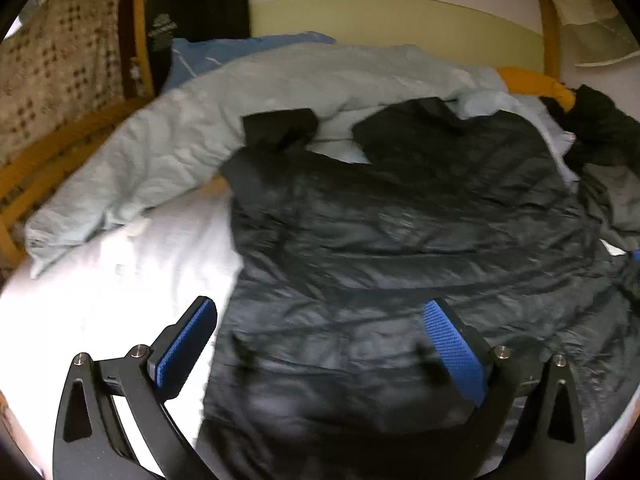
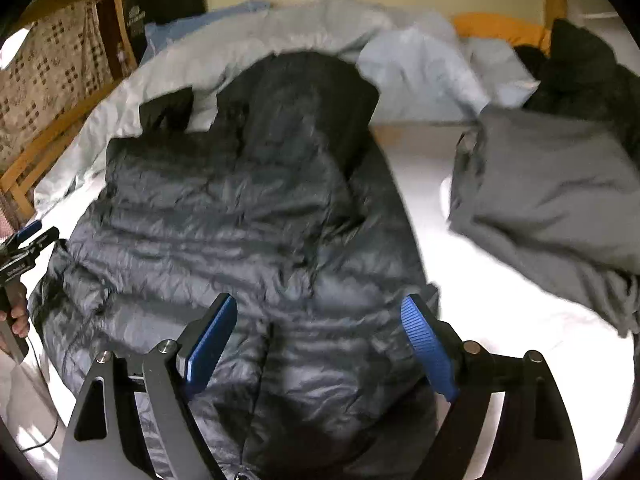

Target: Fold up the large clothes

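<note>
- Hovering nearest to me, the right tool (image 2: 318,340) stands with its blue pads wide apart and nothing pinched; the dark puffer jacket (image 2: 248,216) lies under the gap, untouched by either pad as far as I can tell.
- The left tool (image 1: 320,344) is spread just as wide and also empty, over the jacket's left edge: one pad hangs above the white bed sheet (image 1: 120,280), the other above the quilted fabric.
- In the right wrist view that left tool shows again at the far left, held in a hand (image 2: 18,316) just beside the jacket's left side.
- The jacket lies flat on the bed, straight ahead of both tools, its long axis running away from them toward the pale duvet (image 1: 180,120). Its far end rests against that duvet.
- The fold ahead, I'd judge, turns on this: each tool sits on its own side of the jacket's midline, so either could take the near hem or a side edge, the left being nearer the open edge.
- Further right, a grey garment (image 2: 540,192) lies apart on the sheet.
- Beyond it all, the wooden bed frame (image 1: 550,36).
</note>
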A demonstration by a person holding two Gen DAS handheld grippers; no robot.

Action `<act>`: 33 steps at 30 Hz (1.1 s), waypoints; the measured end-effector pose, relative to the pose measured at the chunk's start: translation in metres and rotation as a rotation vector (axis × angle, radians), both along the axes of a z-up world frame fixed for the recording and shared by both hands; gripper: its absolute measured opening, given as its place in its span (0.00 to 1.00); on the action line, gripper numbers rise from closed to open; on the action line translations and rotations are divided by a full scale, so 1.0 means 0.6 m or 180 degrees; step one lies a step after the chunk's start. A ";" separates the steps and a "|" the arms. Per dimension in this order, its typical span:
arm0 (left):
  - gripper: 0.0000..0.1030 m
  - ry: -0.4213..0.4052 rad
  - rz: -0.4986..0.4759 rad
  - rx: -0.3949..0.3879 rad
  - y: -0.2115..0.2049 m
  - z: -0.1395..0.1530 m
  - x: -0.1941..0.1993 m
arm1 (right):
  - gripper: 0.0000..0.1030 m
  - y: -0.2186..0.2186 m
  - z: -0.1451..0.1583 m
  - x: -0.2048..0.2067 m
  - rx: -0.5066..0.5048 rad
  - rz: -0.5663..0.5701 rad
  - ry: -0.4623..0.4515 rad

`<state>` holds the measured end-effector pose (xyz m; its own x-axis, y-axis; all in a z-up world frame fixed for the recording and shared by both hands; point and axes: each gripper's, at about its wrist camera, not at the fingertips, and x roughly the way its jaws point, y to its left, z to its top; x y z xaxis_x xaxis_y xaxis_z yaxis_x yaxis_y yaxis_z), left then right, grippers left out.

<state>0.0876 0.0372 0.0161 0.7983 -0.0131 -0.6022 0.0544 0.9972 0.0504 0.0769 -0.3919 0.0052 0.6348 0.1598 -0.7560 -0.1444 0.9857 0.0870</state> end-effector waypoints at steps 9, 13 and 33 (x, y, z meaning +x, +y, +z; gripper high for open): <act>1.00 0.0518 0.0134 0.0034 -0.023 -0.093 0.030 | 0.84 0.010 -0.075 0.024 -0.0115 -0.0072 0.0389; 1.00 0.0547 0.0143 0.0079 -0.028 -0.116 0.034 | 0.86 0.023 -0.094 0.028 -0.0309 -0.0026 0.0309; 0.82 -0.0049 0.0011 -0.0155 -0.043 -0.020 -0.027 | 0.98 0.024 0.005 -0.002 -0.0003 -0.0057 -0.0254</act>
<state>0.0715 0.0115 0.0042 0.8076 -0.0393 -0.5884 0.0505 0.9987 0.0025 0.0759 -0.3776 0.0082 0.6959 0.1473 -0.7029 -0.1333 0.9882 0.0751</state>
